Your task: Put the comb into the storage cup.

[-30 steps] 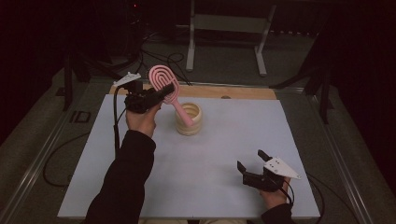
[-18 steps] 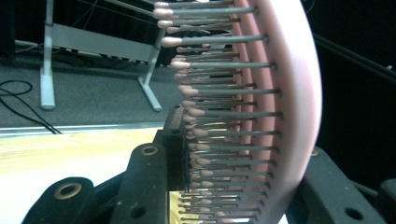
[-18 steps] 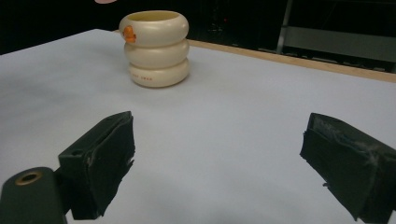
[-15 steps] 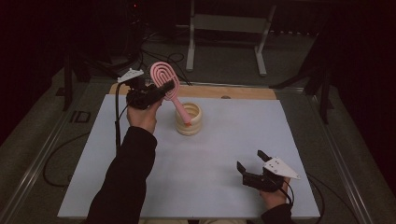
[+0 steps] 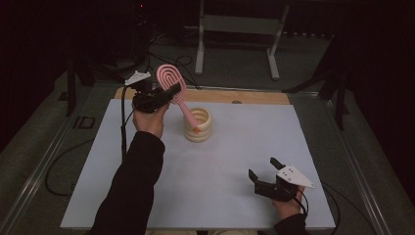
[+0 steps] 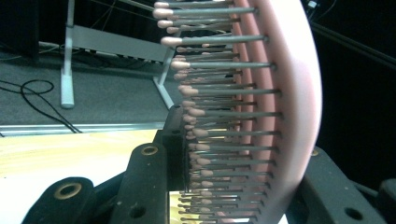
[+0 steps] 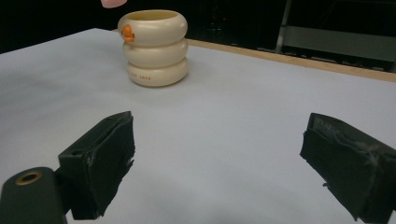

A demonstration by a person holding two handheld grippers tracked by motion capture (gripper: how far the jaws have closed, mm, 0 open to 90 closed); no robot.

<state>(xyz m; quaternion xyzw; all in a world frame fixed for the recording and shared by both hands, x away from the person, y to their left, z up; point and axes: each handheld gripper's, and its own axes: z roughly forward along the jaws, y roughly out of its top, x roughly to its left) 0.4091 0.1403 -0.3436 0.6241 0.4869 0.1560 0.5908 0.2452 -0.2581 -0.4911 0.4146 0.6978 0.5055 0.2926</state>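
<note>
A pink hairbrush (image 5: 171,81) hangs tilted over the back left of the white tabletop (image 5: 220,196), head up and handle slanting down to the right. My left gripper (image 5: 172,91) is shut on its head; in the left gripper view the bristles (image 6: 224,93) run between the jaws. The handle's end hovers over a cream ringed cup (image 5: 197,126) with an orange mark. From the right gripper view the cup (image 7: 154,46) stands far ahead, with the pink handle tip (image 7: 113,3) above it. My right gripper (image 5: 263,167) rests low at the near right, open and holding nothing.
A wooden strip (image 5: 244,96) edges the table's far side. Behind it stands a metal frame (image 5: 235,29) on a dark floor with cables (image 5: 166,58). Bare white surface lies between the cup and my right gripper.
The left hand has tilted the brush steeper, the head rising slightly and the handle swinging down toward the cup. The right gripper has kept still.
</note>
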